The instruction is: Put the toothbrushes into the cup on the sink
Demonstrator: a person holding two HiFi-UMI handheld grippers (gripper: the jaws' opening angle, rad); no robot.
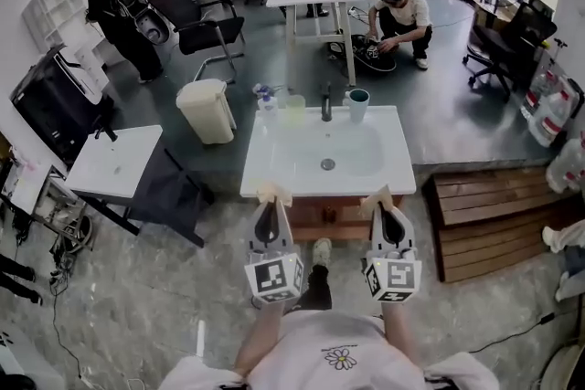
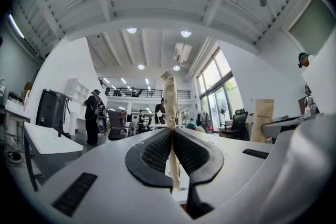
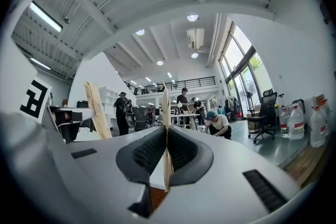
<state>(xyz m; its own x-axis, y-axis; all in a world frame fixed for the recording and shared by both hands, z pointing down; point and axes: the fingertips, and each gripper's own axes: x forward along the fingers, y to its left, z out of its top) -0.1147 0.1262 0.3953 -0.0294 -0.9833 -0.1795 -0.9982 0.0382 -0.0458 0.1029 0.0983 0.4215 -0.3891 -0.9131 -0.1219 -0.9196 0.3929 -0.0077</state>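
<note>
Left tool (image 1: 273, 202) tight on beige toothbrush (image 2: 169, 93), right tool (image 1: 381, 206) on second toothbrush (image 3: 166, 98), before white sink (image 1: 274, 171) (grey floor (image 1: 137, 306))

What the cup (image 1: 357, 104) on the sink (image 1: 272, 167) holds is too small to tell.

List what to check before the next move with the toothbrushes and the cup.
1. Left gripper shut on a toothbrush: ok.
2. Right gripper shut on a second toothbrush: ok.
3. Cup upright at the back of the sink, right of the faucet: ok.
4. Room inside the cup: cannot tell, its inside shows only dark.
5. Grippers above the cup: not ok, both hang at the sink's front edge, apart from it.
6. Way across the basin to the cup free of things: ok.
</note>
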